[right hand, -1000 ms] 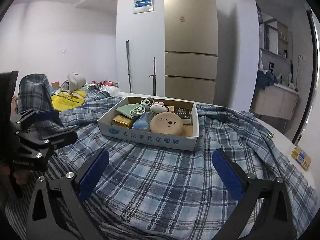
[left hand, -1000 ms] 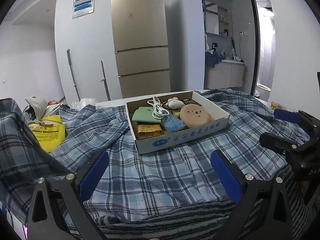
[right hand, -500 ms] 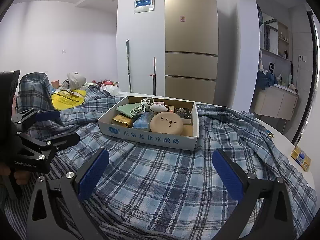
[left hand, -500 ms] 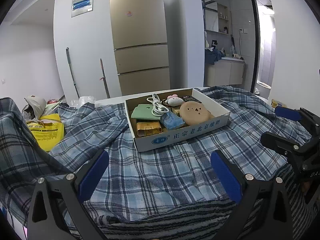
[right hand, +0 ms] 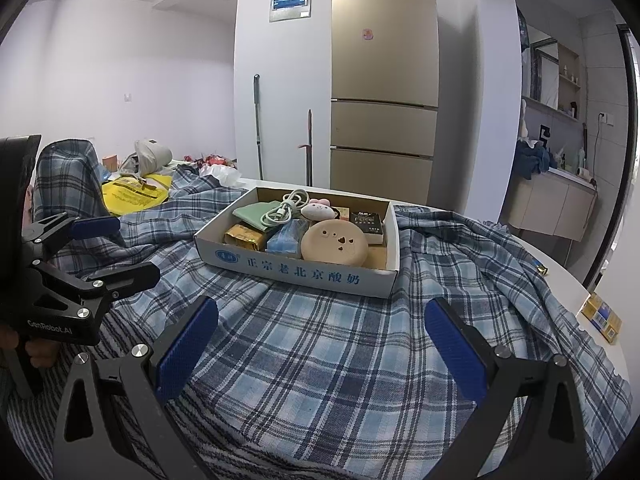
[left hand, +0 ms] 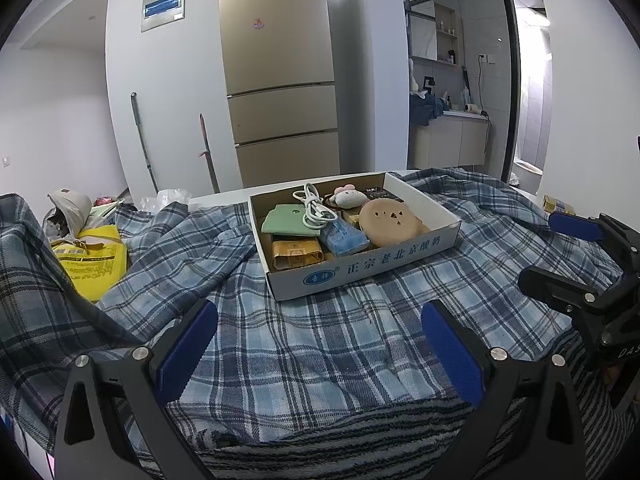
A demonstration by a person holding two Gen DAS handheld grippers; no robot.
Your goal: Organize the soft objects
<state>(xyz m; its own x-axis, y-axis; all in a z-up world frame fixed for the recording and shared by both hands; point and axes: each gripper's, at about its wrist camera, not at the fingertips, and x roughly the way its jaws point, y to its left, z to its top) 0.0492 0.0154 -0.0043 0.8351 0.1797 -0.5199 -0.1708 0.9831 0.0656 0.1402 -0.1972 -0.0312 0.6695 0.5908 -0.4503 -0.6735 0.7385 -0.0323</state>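
Nearest: left gripper point(left hand: 320, 344) and right gripper point(right hand: 320, 340), fingers spread wide, empty, poised over the plaid shirt point(left hand: 328, 336) spread across the counter. Beyond: cardboard box point(left hand: 360, 268) resting on the shirt, holding small items. Step: approach. Next move probably requires clearing the box before folding.

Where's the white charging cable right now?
The white charging cable lies coiled in the cardboard box on the plaid blanket, atop the green pouch, just left of the small plush toy.
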